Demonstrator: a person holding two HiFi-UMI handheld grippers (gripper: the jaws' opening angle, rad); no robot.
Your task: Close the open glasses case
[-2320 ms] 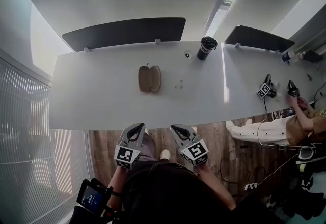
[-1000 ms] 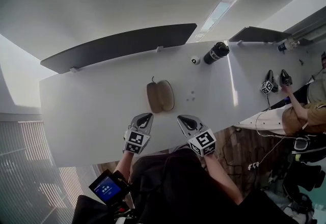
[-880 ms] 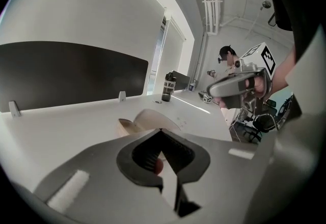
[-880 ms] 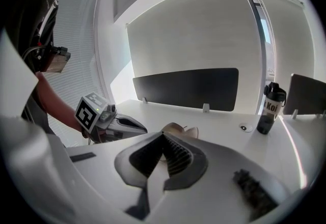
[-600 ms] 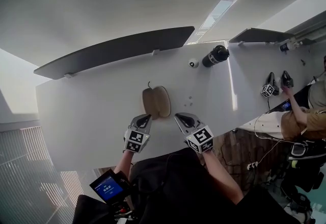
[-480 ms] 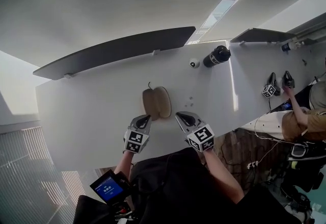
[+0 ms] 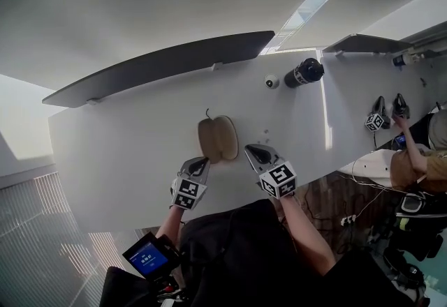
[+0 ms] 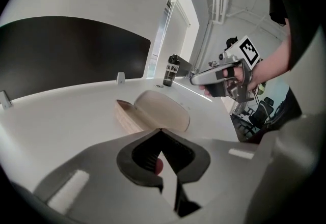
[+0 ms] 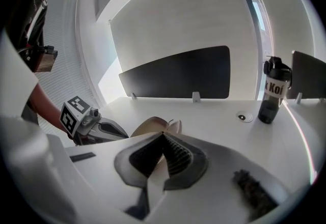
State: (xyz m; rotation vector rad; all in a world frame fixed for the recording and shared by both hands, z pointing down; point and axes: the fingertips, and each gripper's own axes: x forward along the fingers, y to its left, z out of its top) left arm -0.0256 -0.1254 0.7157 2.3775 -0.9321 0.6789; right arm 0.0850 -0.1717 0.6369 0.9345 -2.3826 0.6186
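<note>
Case: open glasses case (image 7: 218, 139) on the white table (image 7: 126, 152), halves side by side, hinge line running away from the person
Left gripper (image 7: 201, 161): jaws together, empty, tips just short of the case's near end
Right gripper (image 7: 250, 150): jaws together, empty, just beside the right half
Bearing: case lies ahead, between both, each half nearest its own side's gripper

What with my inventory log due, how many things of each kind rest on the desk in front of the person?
Glasses case: 1
Bottle: 1
Round desk disc: 1
Total: 3 (tiny specks beside the case not counted)
</note>
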